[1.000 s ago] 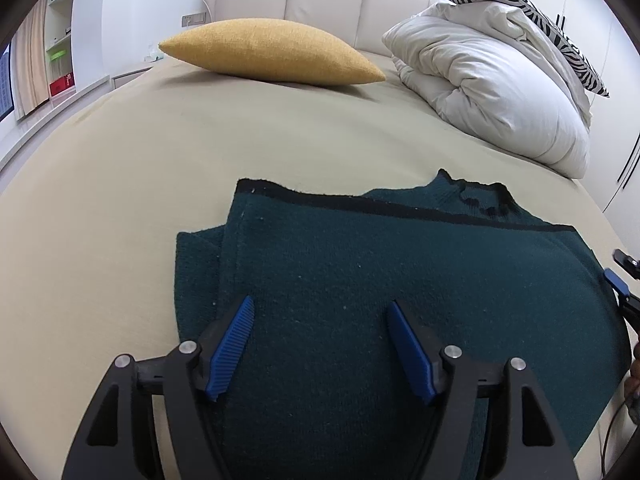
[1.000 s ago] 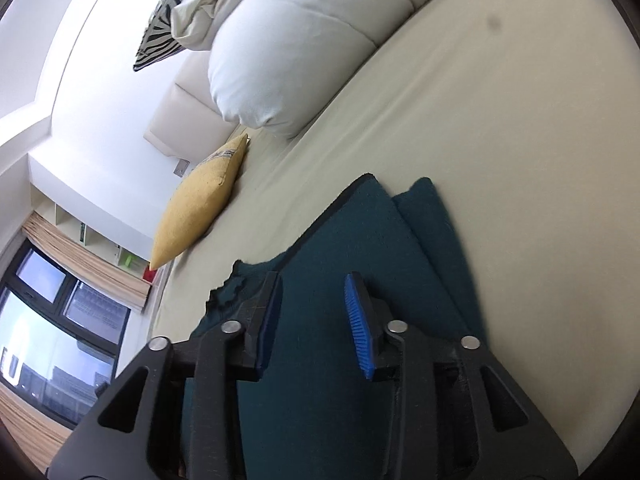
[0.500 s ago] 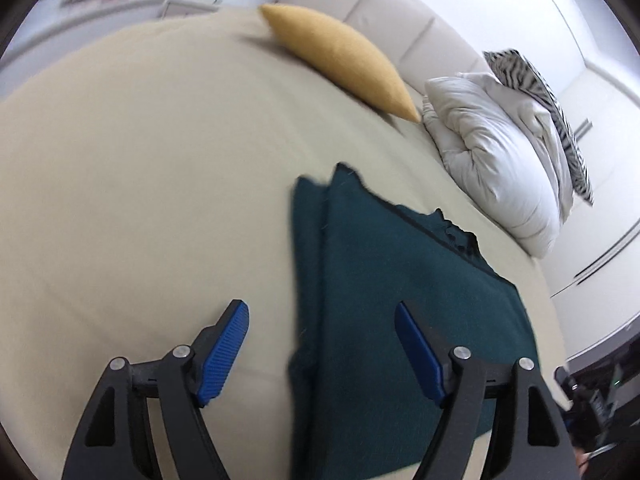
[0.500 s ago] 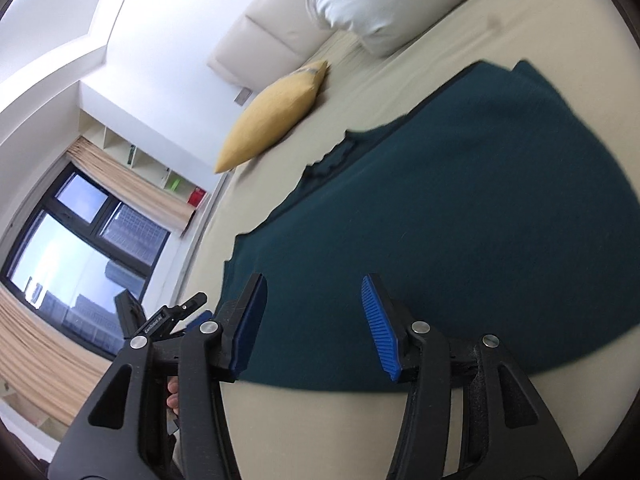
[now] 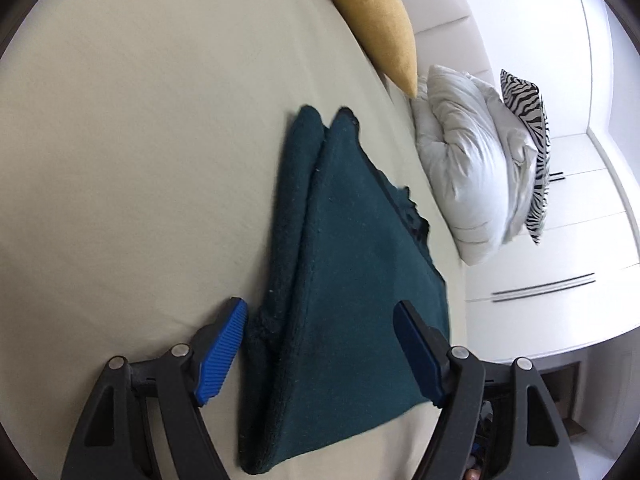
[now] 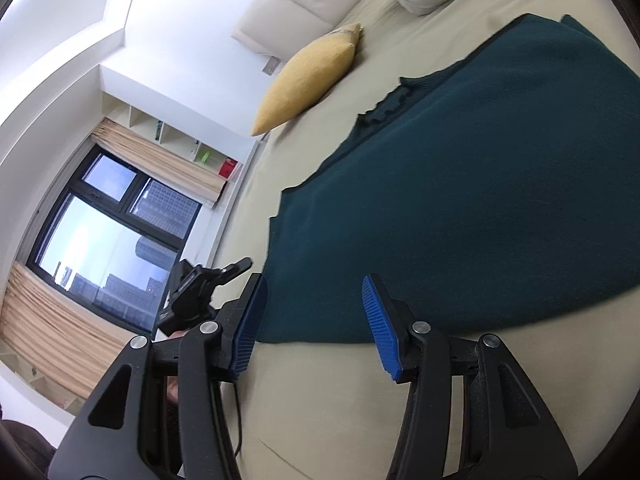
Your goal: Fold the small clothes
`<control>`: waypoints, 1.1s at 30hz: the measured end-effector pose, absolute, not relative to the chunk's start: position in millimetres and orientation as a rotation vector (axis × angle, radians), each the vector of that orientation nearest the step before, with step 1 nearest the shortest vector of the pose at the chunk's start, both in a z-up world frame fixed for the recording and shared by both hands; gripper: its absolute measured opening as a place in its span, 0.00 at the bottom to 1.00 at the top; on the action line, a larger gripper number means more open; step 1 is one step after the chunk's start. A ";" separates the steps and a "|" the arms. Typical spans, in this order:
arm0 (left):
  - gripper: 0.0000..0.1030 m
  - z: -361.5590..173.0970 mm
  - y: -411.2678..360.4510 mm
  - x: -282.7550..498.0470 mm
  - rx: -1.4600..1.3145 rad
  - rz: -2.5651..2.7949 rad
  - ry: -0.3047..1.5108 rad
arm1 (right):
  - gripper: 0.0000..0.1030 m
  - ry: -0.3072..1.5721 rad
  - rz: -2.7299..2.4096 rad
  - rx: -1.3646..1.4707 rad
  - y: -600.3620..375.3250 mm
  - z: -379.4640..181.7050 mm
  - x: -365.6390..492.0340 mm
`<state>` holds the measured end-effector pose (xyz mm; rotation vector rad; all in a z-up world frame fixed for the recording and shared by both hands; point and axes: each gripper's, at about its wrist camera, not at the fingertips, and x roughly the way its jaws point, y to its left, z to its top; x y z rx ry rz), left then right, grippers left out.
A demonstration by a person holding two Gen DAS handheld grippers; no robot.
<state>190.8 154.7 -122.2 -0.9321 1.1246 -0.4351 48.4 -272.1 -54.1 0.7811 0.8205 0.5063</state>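
Note:
A dark green knitted garment lies folded flat on the beige bed; it also shows in the right wrist view. My left gripper is open and empty, its blue fingers straddling the garment's near left corner just above it. My right gripper is open and empty, hovering over the garment's near edge. The left gripper's body shows in the right wrist view, at the garment's far corner.
A yellow pillow and a white duvet with a zebra cushion lie at the bed's head. White wardrobe doors stand beyond the bed. A window and shelves are on the left wall.
Both grippers have drawn back from over the garment to its near edge and rolled sideways. The left one swung to the garment's left corner. Both stayed open.

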 end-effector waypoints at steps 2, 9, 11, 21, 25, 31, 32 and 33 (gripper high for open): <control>0.73 -124.2 154.8 193.3 -0.946 -0.449 1.140 | 0.47 0.827 0.523 0.774 -264.4 -49.0 53.7; 0.27 -138.3 154.2 196.7 -0.997 -0.483 1.175 | 0.47 0.887 0.587 0.704 -213.1 -37.7 92.2; 0.25 -138.2 153.0 196.4 -0.991 -0.495 1.167 | 0.47 0.906 0.589 0.686 -200.5 -37.8 101.5; 0.20 -129.3 149.0 194.8 -0.867 -0.497 1.117 | 0.47 1.030 0.573 0.629 -156.3 -67.0 158.3; 0.20 -105.8 126.9 194.5 -0.577 -0.444 1.099 | 0.38 1.078 0.560 0.645 -159.7 -93.3 172.4; 0.18 -74.6 102.4 197.6 -0.516 -0.419 1.079 | 0.39 1.023 0.554 0.721 -195.6 -82.8 164.0; 0.18 -66.0 91.5 198.8 -0.489 -0.421 1.078 | 0.40 1.005 0.543 0.747 -210.7 -79.0 161.7; 0.17 -57.8 79.8 199.4 -0.464 -0.427 1.075 | 0.40 0.995 0.533 0.757 -218.5 -76.9 161.2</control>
